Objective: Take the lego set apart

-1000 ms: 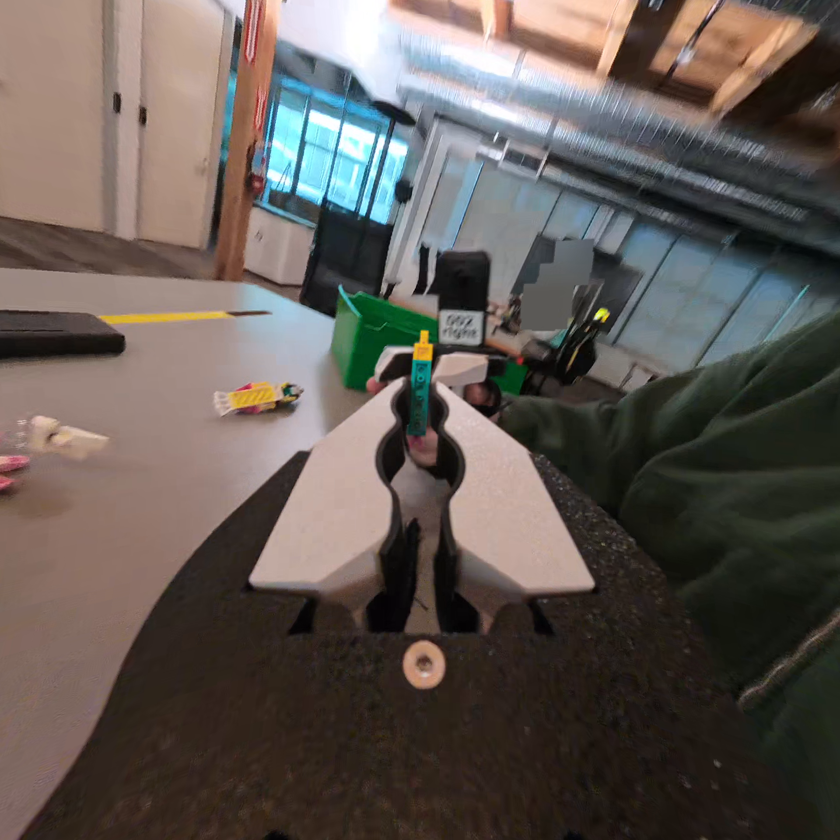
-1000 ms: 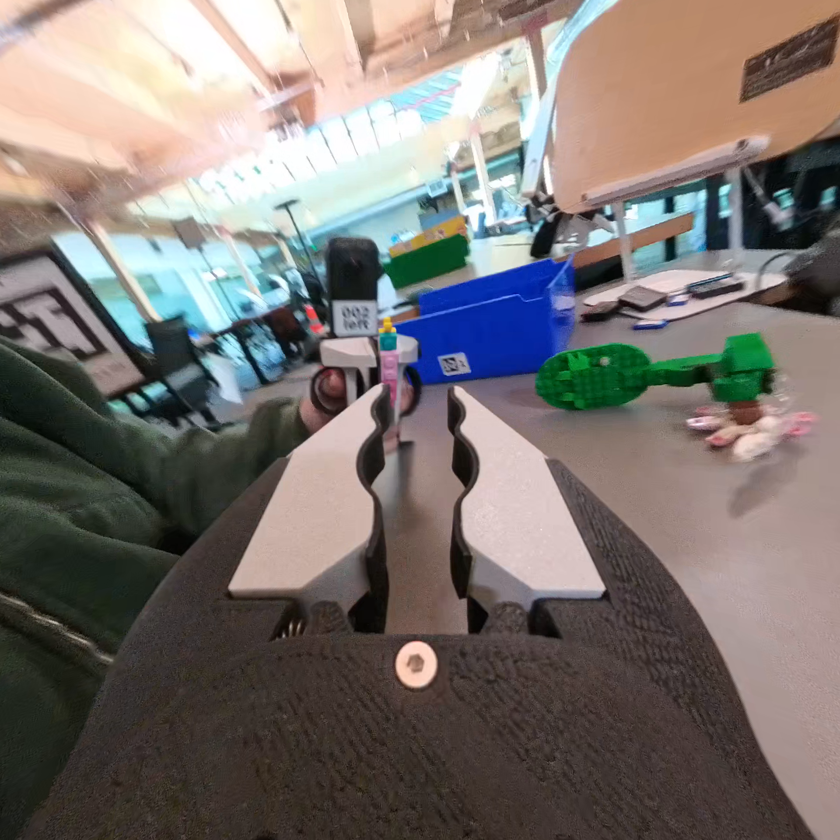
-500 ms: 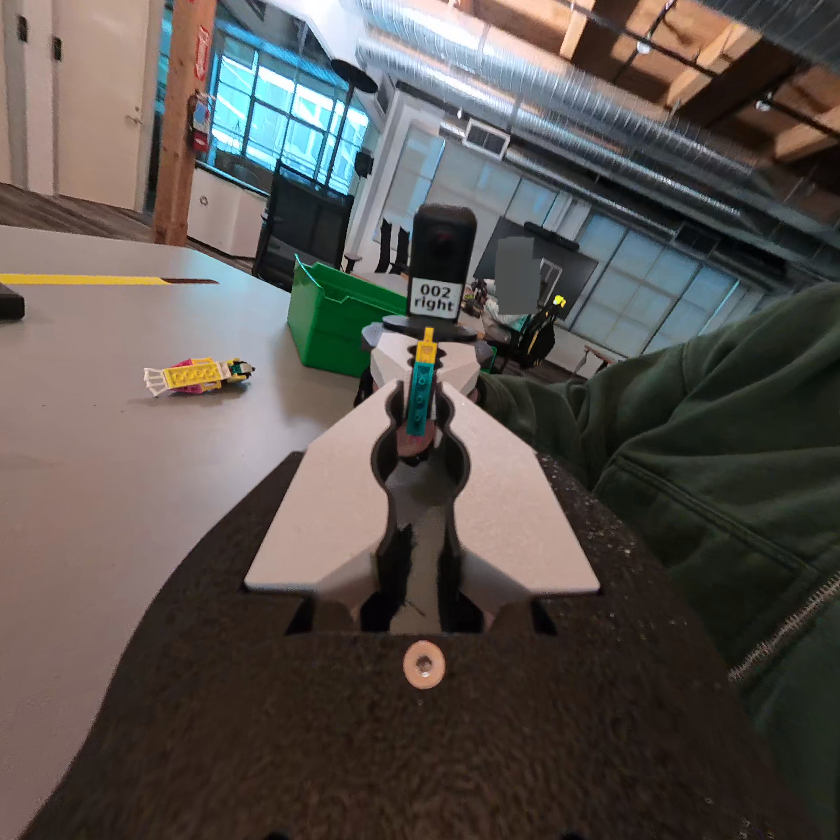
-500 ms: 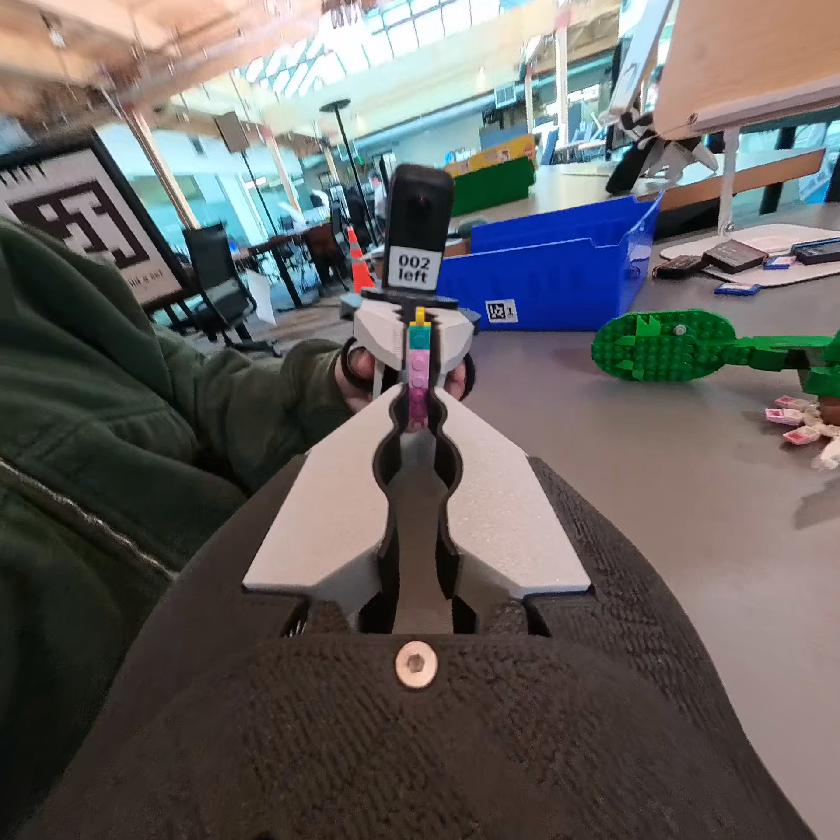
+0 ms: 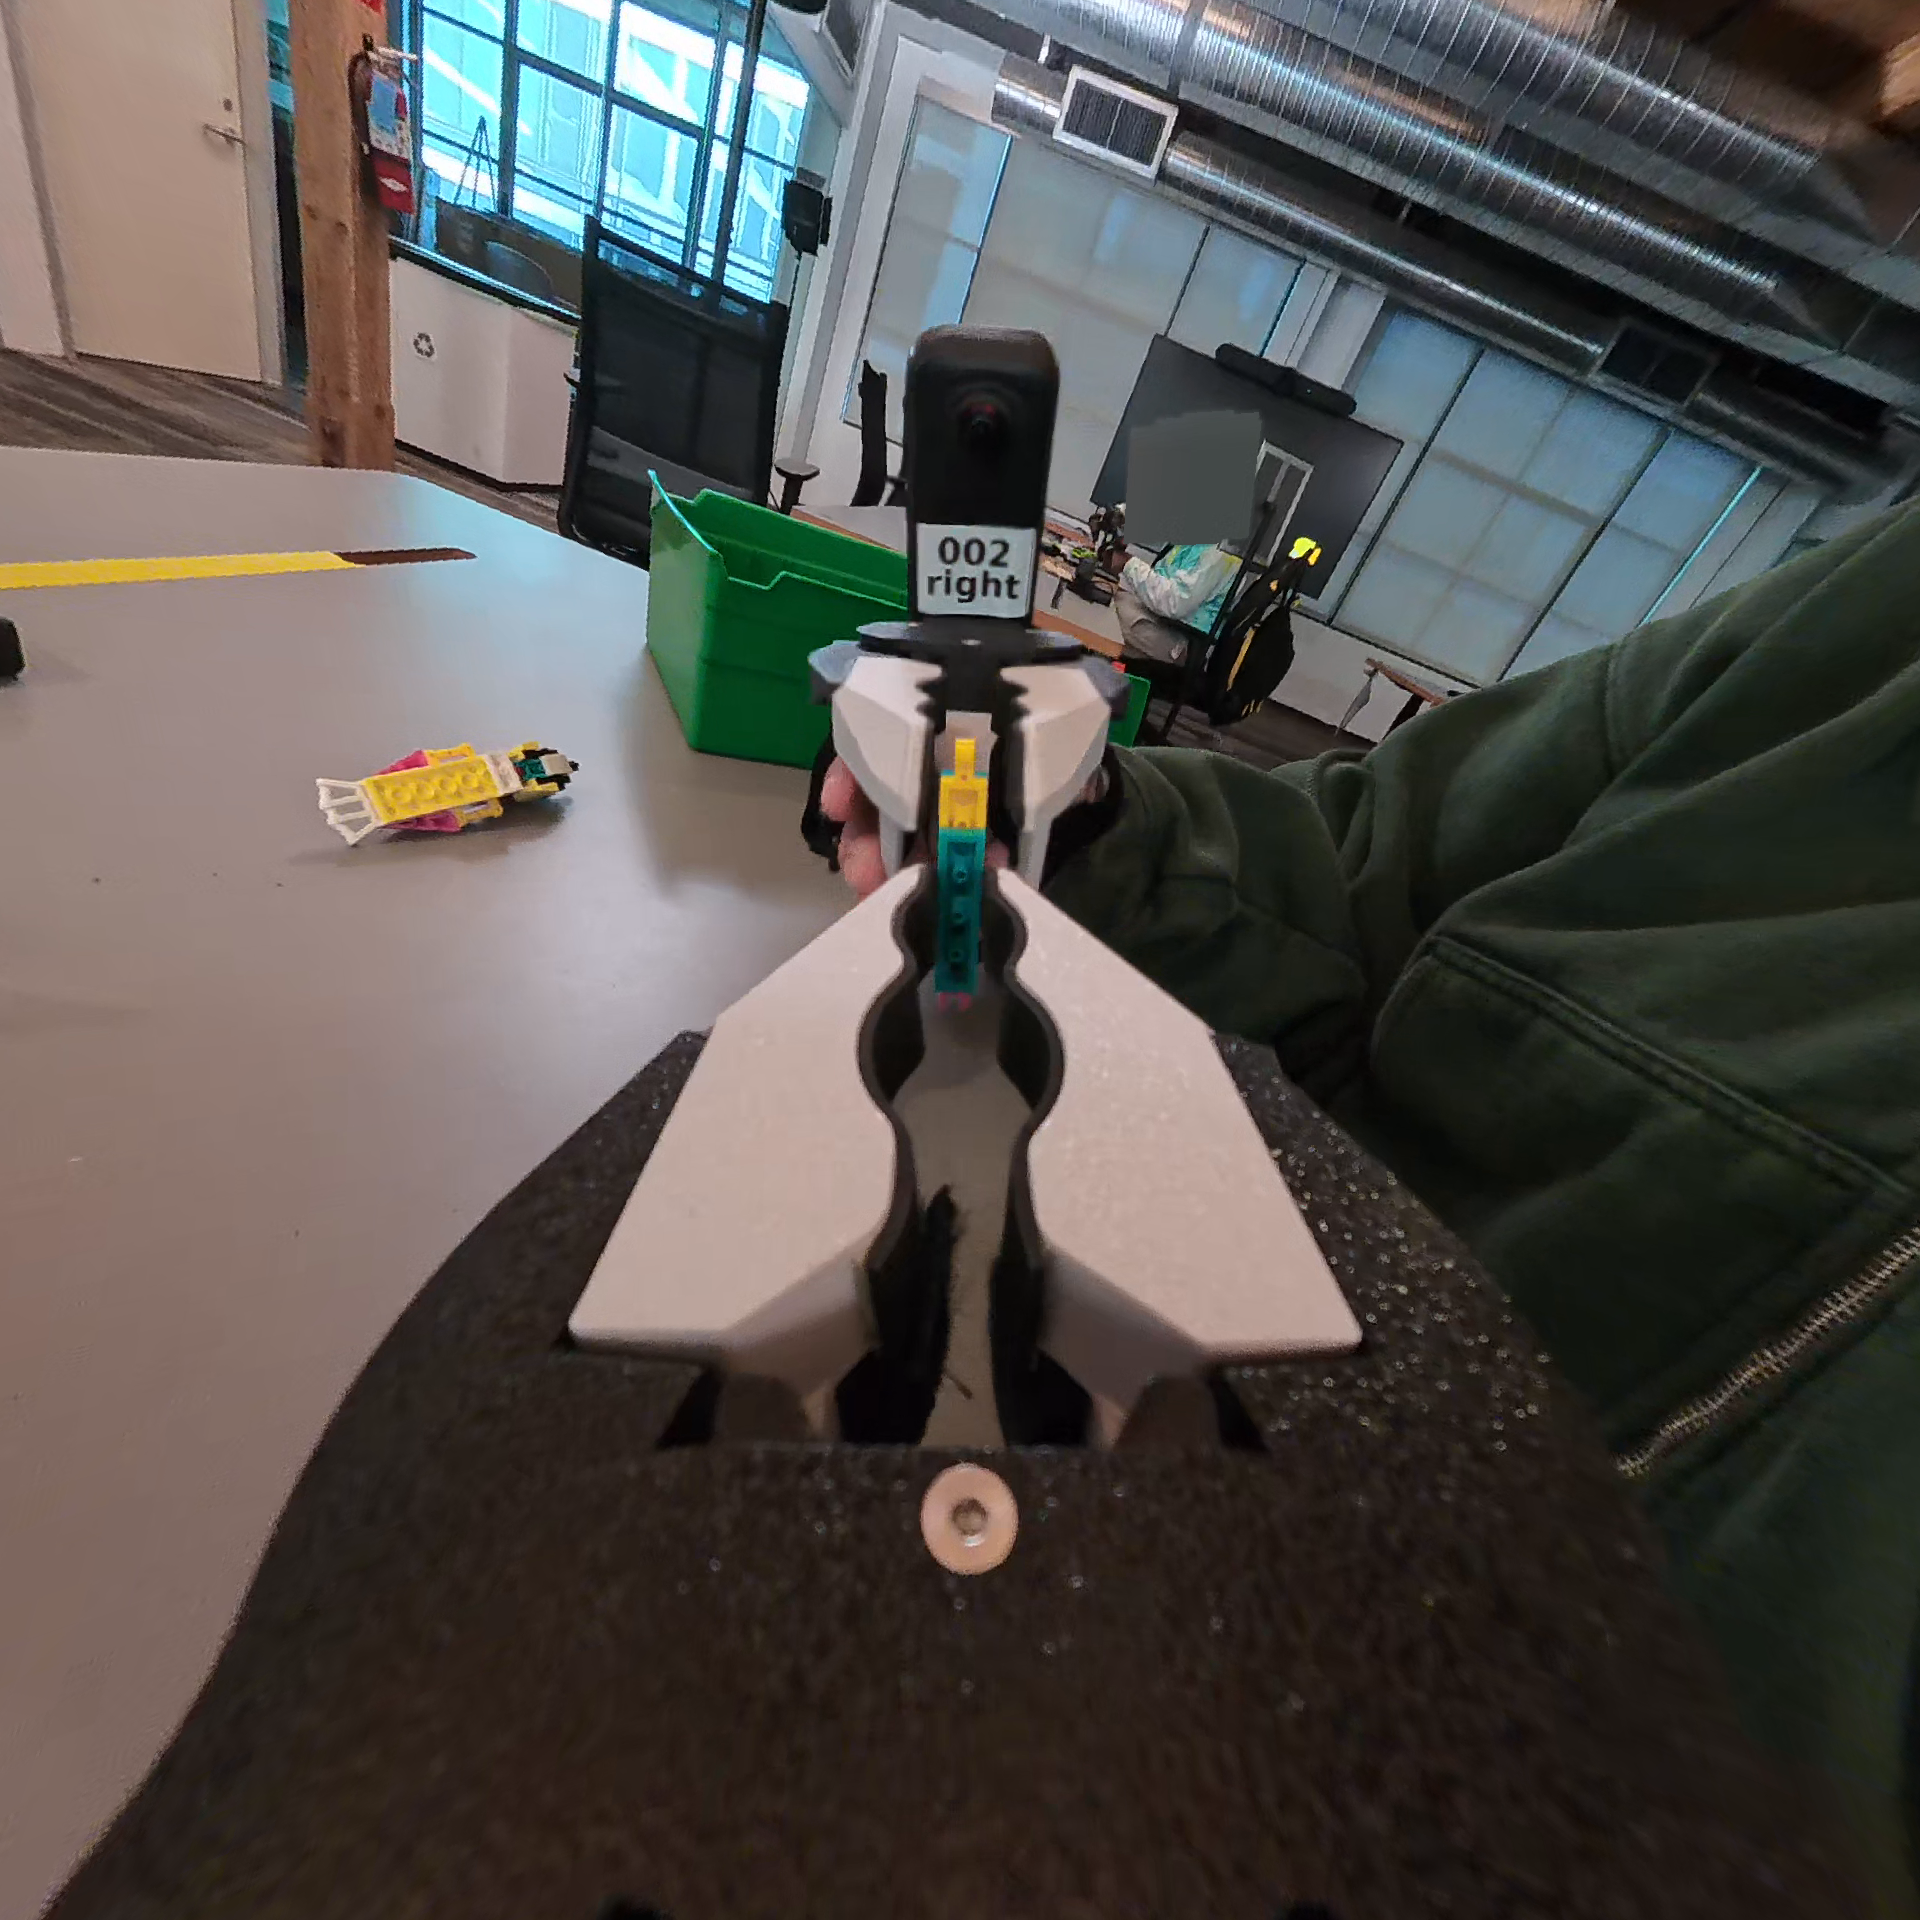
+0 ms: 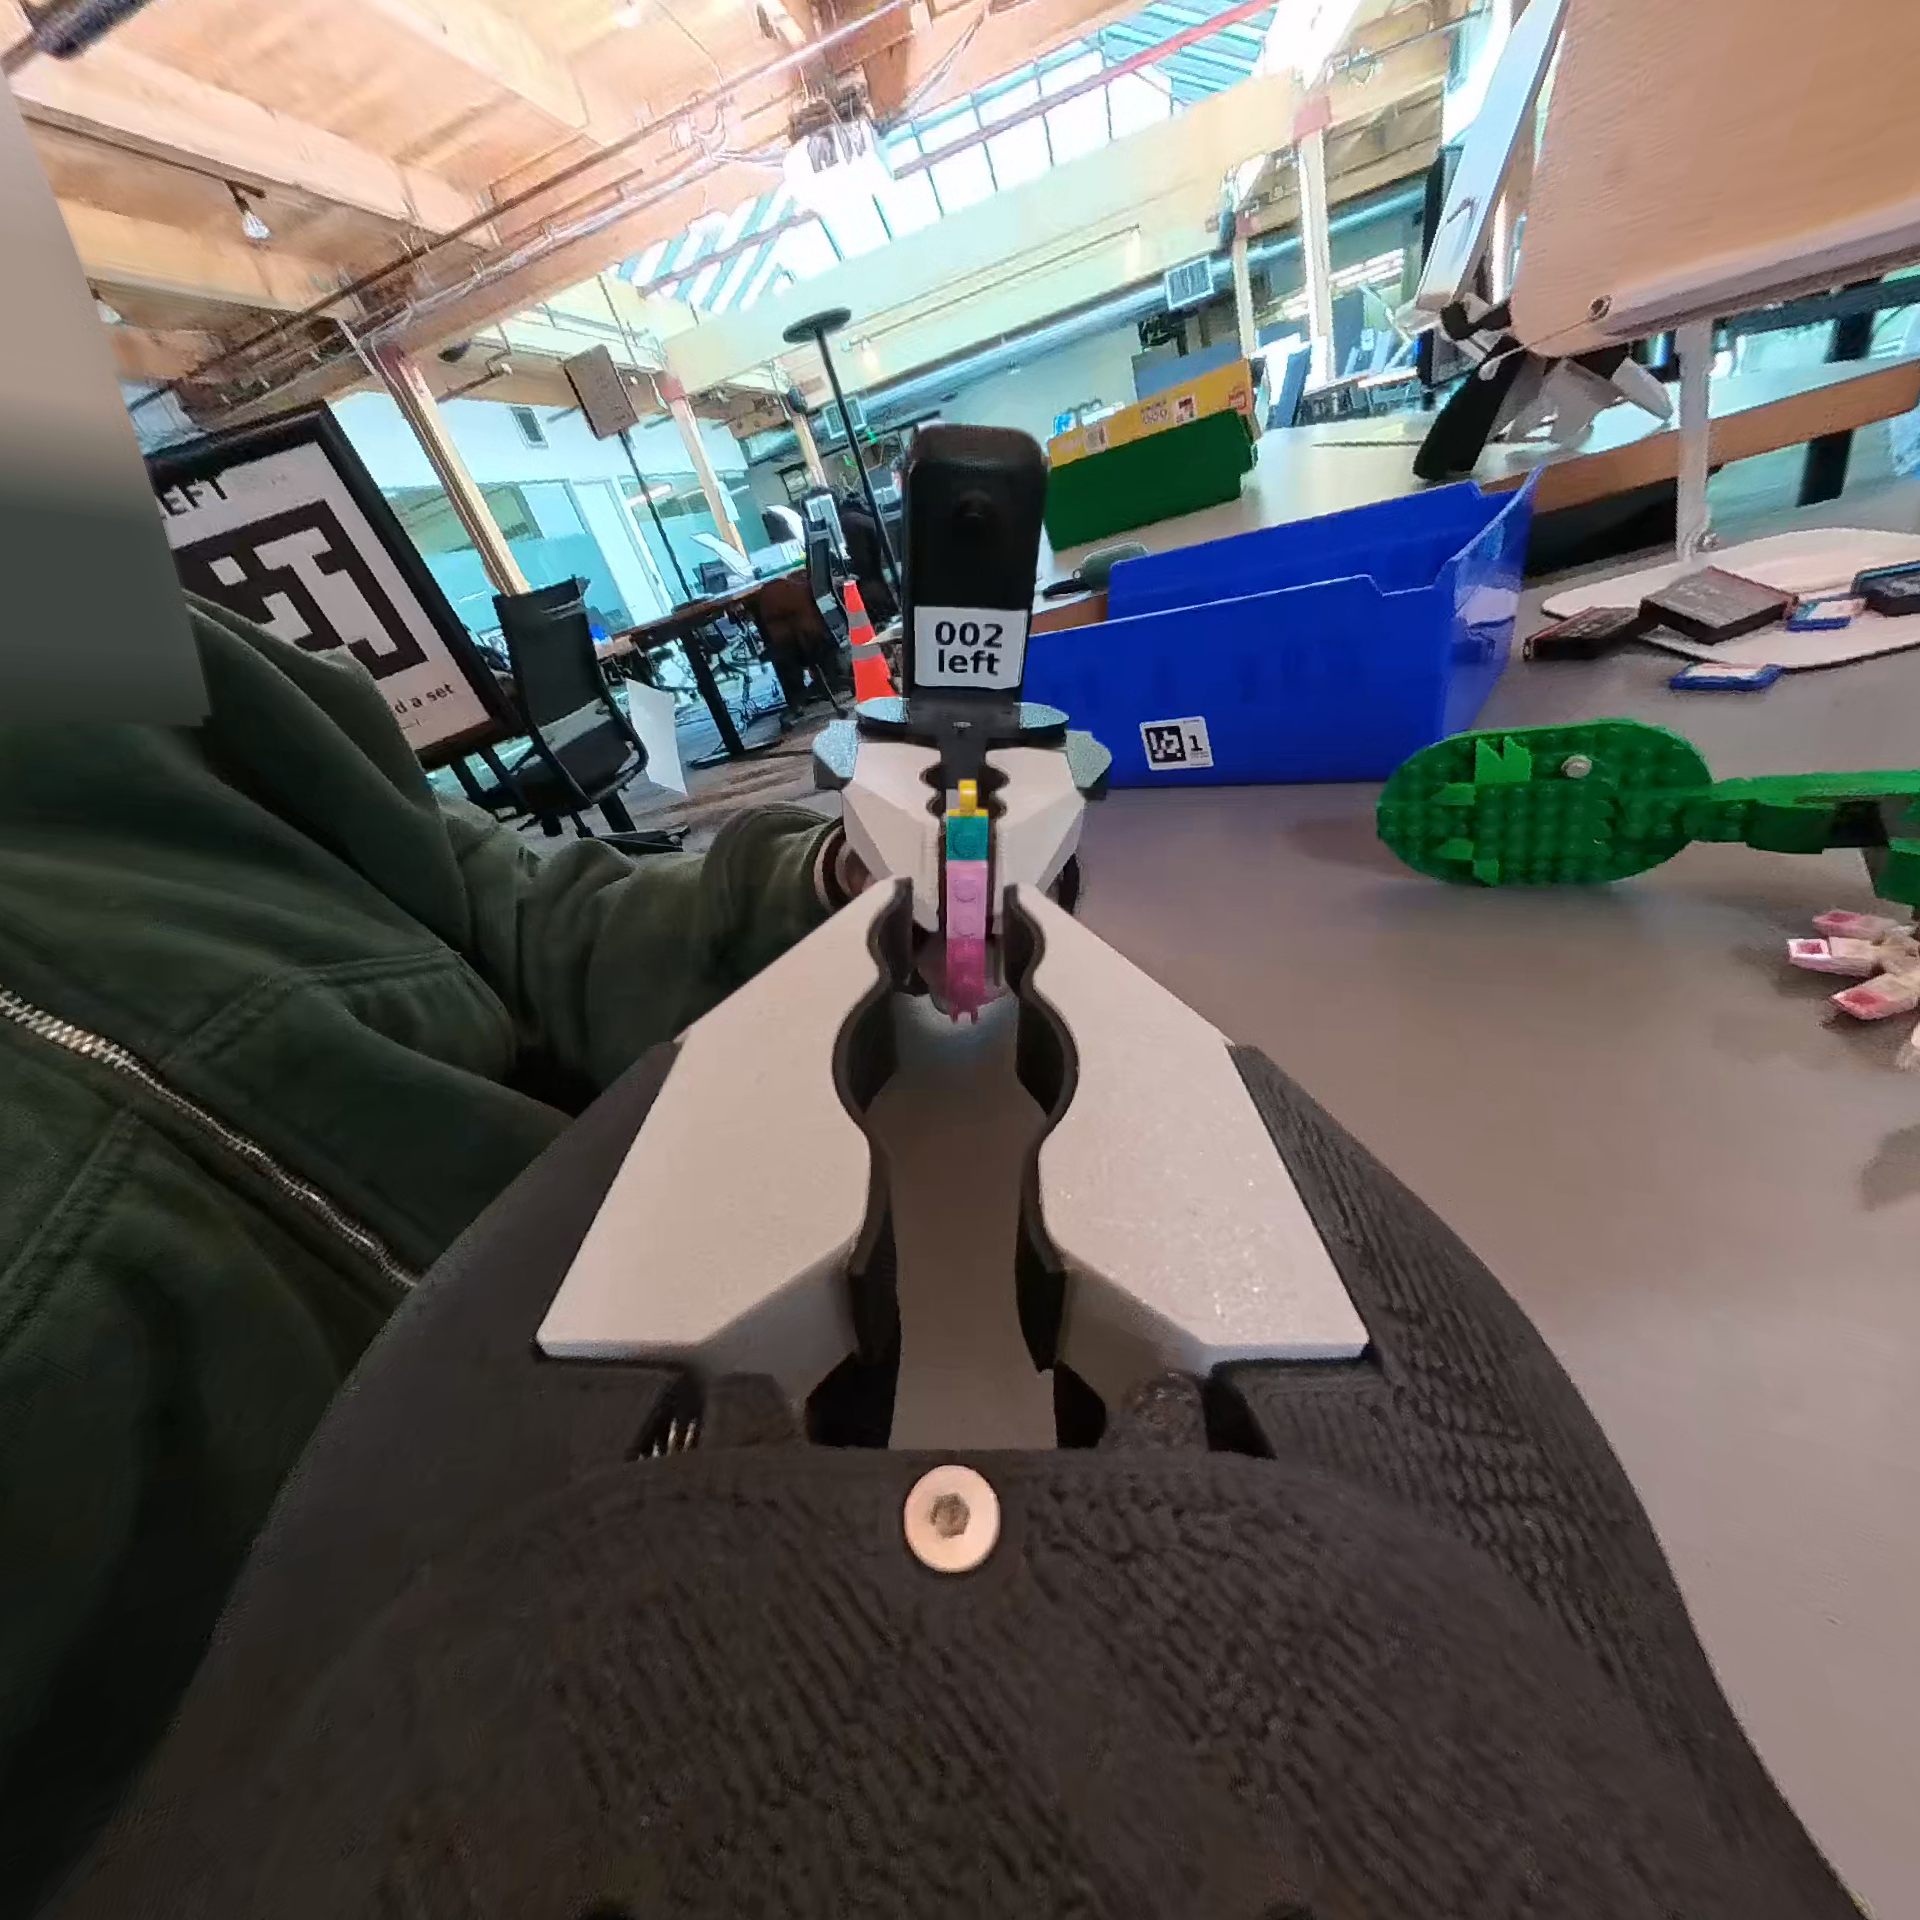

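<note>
Left wrist view: a grey table (image 5: 260, 1039) runs far left, a green bin (image 5: 748, 634) at its far side. The left gripper (image 5: 958, 914) and the right gripper (image 6: 966, 940) face tip to tip above the table, both clenched on one small lego stack (image 5: 956, 894), teal and yellow on one face, pink on the other. A yellow lego piece (image 5: 447, 792) lies left.

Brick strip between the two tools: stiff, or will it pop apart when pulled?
The brick strip looks stiff but segmented, yellow, teal and pink, so it likely splits at a seam. Thin and small, probably light. Smooth plastic may slip in the left tool.
</note>
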### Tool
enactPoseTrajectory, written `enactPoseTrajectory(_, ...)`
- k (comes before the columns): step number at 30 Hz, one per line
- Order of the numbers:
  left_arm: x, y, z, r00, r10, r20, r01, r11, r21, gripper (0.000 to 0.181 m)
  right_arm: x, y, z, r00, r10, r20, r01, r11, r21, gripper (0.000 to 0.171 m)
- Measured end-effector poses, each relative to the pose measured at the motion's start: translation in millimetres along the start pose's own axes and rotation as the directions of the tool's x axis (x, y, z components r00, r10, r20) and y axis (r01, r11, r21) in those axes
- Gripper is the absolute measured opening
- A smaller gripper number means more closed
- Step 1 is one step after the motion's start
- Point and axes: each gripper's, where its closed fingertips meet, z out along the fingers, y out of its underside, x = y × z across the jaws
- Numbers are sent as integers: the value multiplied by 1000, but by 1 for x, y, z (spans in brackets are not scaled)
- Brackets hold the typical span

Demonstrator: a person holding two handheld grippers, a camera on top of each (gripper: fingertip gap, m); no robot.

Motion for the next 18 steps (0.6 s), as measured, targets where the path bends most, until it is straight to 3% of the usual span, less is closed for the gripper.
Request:
enactPoseTrajectory(7,1,3,5,999,37,14,-37,999,-10,6,0,5,6,1000,21,-6,-21,1000,-17,6)
enactPoseTrajectory(11,10,0,5,995,98,25,-99,994,44,5,-9,2,4,997,-75,7,75,996,-57,6)
enactPoseTrajectory(18,15,19,11,991,131,-3,-131,991,-40,6,-16,22,-5,980,-197,42,201,959,-197,5)
